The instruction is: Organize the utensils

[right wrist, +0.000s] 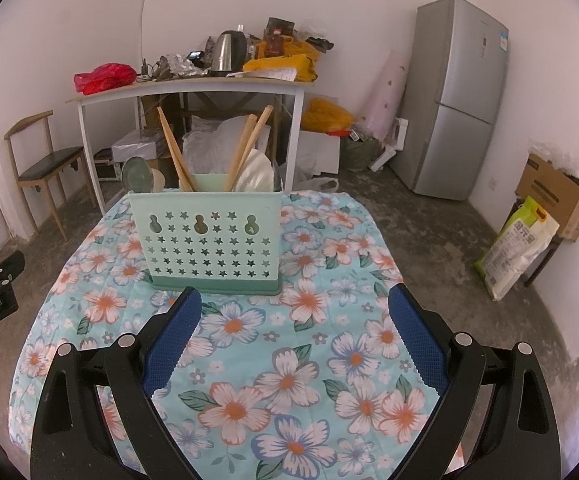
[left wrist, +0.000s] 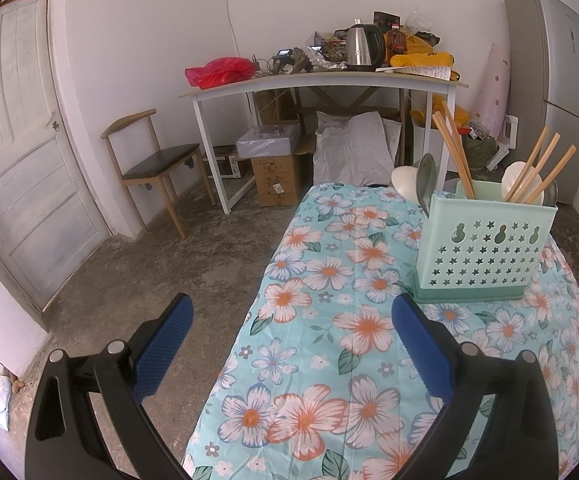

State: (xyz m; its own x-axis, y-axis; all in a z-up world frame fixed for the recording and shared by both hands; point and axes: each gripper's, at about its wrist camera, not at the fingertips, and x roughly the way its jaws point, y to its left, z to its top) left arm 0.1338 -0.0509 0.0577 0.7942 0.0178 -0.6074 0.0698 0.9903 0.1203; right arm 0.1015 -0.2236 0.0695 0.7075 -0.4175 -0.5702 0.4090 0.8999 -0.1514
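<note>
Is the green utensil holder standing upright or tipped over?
Upright: the holder sits flat on the flowered cloth, with chopsticks and spoons sticking up from it.

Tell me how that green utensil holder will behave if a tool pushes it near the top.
The green utensil holder is tall on a narrow base, so a high push would probably tip it. Its thin perforated plastic looks light, though the chopsticks and spoons standing inside add top weight. The quilted floral cloth under it may grip the base, favouring tipping over sliding.

A light green holder (right wrist: 209, 240) with star holes stands upright in the middle of the right view. Wooden chopsticks (right wrist: 245, 148) lean inside it, with white spoons (right wrist: 255, 172) and a metal spoon (right wrist: 136, 176).
</note>
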